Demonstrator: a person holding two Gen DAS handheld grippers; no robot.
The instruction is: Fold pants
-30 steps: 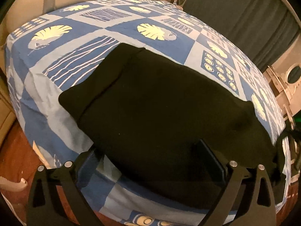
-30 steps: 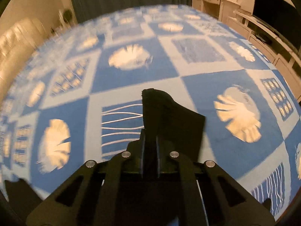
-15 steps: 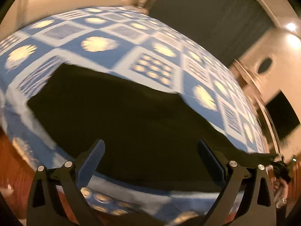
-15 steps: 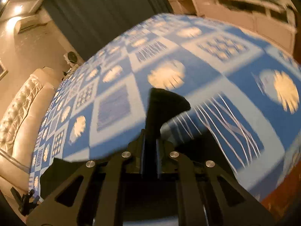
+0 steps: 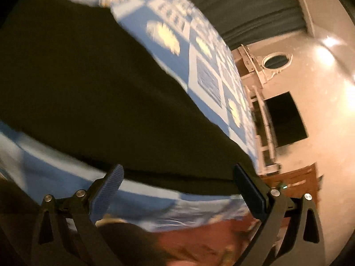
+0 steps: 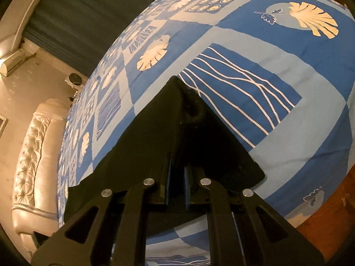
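Observation:
The black pants lie spread on the blue patterned bedspread. In the left wrist view my left gripper is open and empty, its fingers straddling the near hem of the pants at the bed's edge. In the right wrist view my right gripper is shut on a fold of the pants, which rises in a tented peak over the fingers above the bedspread. The gripped cloth hides the fingertips.
A cream tufted headboard stands at the left. Dark curtains hang behind the bed. A white dresser with an oval mirror and a dark screen stand past the bed. Wooden floor lies below the bed edge.
My left gripper has swung right and tilted, staying open over the pants' near edge. My right gripper has pulled its pinched fold back toward the bed's edge, stretching the cloth into a peak.

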